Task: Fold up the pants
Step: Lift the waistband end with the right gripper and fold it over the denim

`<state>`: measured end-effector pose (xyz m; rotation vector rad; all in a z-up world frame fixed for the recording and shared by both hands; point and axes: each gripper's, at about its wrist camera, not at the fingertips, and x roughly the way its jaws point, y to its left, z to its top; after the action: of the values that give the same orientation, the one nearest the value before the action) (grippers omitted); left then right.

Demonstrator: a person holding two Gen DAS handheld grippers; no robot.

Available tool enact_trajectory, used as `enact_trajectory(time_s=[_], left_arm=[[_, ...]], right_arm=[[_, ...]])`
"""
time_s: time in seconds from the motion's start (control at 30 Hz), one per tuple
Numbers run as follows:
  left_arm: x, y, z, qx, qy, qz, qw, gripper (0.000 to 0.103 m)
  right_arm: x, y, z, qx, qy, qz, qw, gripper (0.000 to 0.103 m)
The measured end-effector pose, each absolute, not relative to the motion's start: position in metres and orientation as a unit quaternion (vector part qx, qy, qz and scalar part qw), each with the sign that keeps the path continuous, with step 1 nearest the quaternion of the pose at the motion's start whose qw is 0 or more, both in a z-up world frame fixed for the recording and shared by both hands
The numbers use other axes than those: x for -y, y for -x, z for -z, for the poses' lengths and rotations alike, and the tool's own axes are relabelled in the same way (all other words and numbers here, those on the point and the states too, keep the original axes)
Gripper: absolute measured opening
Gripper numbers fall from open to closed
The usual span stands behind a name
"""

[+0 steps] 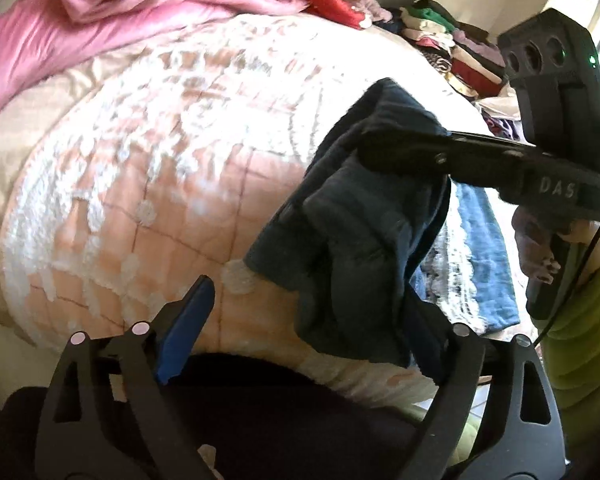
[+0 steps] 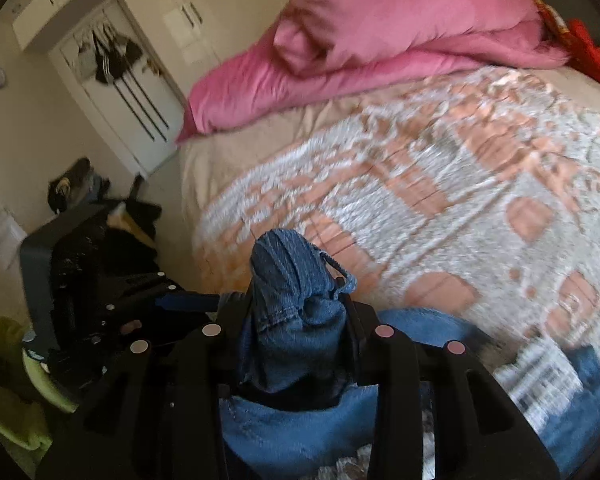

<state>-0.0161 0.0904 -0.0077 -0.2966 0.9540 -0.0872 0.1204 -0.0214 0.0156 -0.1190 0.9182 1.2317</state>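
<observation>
The right gripper (image 2: 296,320) is clamping a bunched wad of the blue denim pants (image 2: 296,280), its two black fingers pressed against either side of the cloth, and in the left wrist view that same gripper (image 1: 384,144) is reaching in from the right with the dark-looking denim (image 1: 364,248) hanging below its tips, lifted clear of the peach and white quilted bedspread (image 1: 140,184). The left gripper (image 1: 312,320) is standing wide apart, its blue-padded left finger (image 1: 186,328) free over the bedspread while the hanging cloth is draping down against the right finger; nothing is pinched between the two. The rest of the pants is trailing toward the near right edge of the bed, where more blue denim is lying on the cover. The main risk from here, as I judge it, is that the right gripper is holding a crumpled knot rather than a clean edge or waistband, so any fold started this way is likely to come out twisted or uneven. The left gripper closing now could also catch only a loose flap, or several layers at once, and drag the garment askew. A pink satin duvet (image 2: 380,48) is sitting heaped at the far end of the bed, well apart from the work.
</observation>
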Motion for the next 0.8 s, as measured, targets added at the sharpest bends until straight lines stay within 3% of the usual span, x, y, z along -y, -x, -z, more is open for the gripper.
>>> enact_trajectory(time_s=[0.3, 0.57, 0.6, 0.63, 0.67, 0.8], left_arm=[[-0.059, 0.008, 0.0, -0.455, 0.124, 0.06, 0.88, 0.088], [-0.035, -0.016, 0.016, -0.479, 0.188, 0.125, 0.848, 0.088], [-0.03, -0.017, 0.017, -0.479, 0.196, 0.137, 0.844, 0.079], [-0.027, -0.019, 0.017, -0.478, 0.203, 0.145, 0.842, 0.063], [-0.02, -0.021, 0.015, -0.476, 0.208, 0.156, 0.84, 0.059], [0.004, -0.019, 0.008, -0.461, 0.182, 0.187, 0.848, 0.058]], right_arm=[[0.085, -0.123, -0.032, -0.392, 0.009, -0.533, 0.75, 0.033], [0.119, -0.122, -0.033, -0.382, -0.022, -0.521, 0.763, 0.033], [0.122, -0.122, -0.033, -0.381, -0.023, -0.52, 0.764, 0.033], [0.127, -0.121, -0.033, -0.379, -0.025, -0.519, 0.766, 0.033], [0.132, -0.121, -0.033, -0.378, -0.027, -0.516, 0.768, 0.034], [0.159, -0.123, -0.032, -0.374, -0.058, -0.494, 0.783, 0.047]])
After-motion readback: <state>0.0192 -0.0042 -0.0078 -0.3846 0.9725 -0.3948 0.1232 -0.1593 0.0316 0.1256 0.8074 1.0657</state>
